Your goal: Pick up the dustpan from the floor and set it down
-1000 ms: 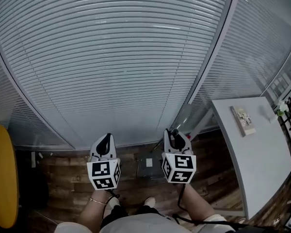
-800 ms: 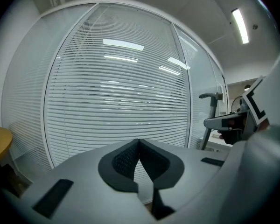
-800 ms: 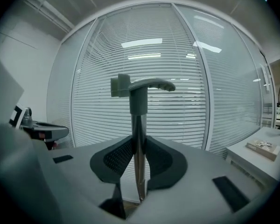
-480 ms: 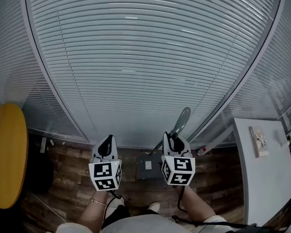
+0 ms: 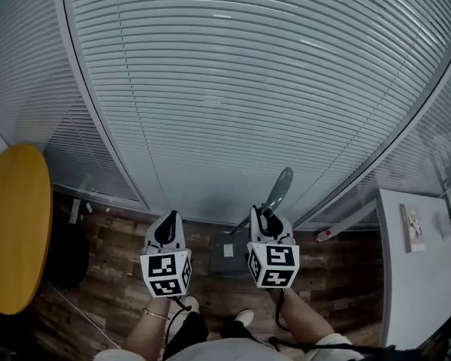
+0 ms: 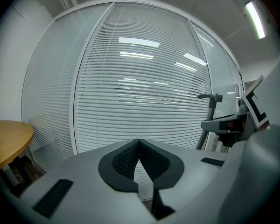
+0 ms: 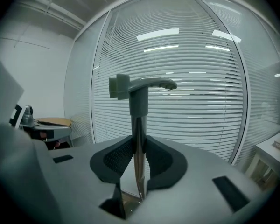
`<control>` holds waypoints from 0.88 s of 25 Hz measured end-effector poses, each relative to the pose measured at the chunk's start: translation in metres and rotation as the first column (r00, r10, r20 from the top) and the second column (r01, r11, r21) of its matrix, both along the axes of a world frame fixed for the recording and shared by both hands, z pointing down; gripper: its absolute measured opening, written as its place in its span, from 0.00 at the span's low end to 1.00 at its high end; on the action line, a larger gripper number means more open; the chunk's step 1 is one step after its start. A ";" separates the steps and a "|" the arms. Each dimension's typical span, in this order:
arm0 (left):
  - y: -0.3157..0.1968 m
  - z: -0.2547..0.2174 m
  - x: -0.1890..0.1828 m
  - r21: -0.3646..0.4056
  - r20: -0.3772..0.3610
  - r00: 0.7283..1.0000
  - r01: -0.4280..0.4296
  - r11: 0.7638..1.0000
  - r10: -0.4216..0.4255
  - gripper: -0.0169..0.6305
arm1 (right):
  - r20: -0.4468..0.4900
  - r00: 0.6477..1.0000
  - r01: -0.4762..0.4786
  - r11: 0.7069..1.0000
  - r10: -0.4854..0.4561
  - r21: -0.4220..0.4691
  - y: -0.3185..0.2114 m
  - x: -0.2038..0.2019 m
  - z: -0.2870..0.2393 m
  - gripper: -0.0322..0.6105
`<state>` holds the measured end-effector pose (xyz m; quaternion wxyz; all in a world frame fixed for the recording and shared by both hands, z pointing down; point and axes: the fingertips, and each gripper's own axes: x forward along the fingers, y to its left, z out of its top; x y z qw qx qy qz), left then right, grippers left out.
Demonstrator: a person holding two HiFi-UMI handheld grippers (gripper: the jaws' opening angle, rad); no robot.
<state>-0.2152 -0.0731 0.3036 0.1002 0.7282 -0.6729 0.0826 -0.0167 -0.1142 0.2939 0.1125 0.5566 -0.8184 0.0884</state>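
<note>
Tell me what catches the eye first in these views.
The right gripper, low at centre-right, has its jaws shut on the upright pole of the long-handled dustpan. Beyond it, white blinds fill most of the head view, and a round yellow table sits at far left.

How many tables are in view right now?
2. A round yellow table stands at the head view's left edge; a white rectangular table stands at its right edge. Others may sit out of frame.
</note>
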 end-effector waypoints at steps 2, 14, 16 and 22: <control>0.000 0.011 -0.004 -0.016 -0.007 1.000 -0.003 1.000 0.003 0.05 | -0.013 1.000 0.004 1.000 -0.005 -0.017 0.000 -0.009 0.011 0.21; -0.002 0.112 -0.022 -0.141 -0.017 0.998 -0.059 0.988 0.057 0.05 | -0.067 0.998 -0.022 0.989 0.012 -0.143 0.003 -0.047 0.114 0.21; -0.004 0.130 -0.023 -0.147 -0.011 0.997 -0.075 0.986 0.074 0.05 | -0.068 0.997 -0.031 0.987 0.021 -0.157 0.003 -0.052 0.134 0.21; -0.014 0.172 -0.022 -0.168 -0.014 0.994 -0.107 0.980 0.106 0.05 | -0.074 0.997 -0.047 0.981 0.033 -0.190 -0.002 -0.062 0.181 0.21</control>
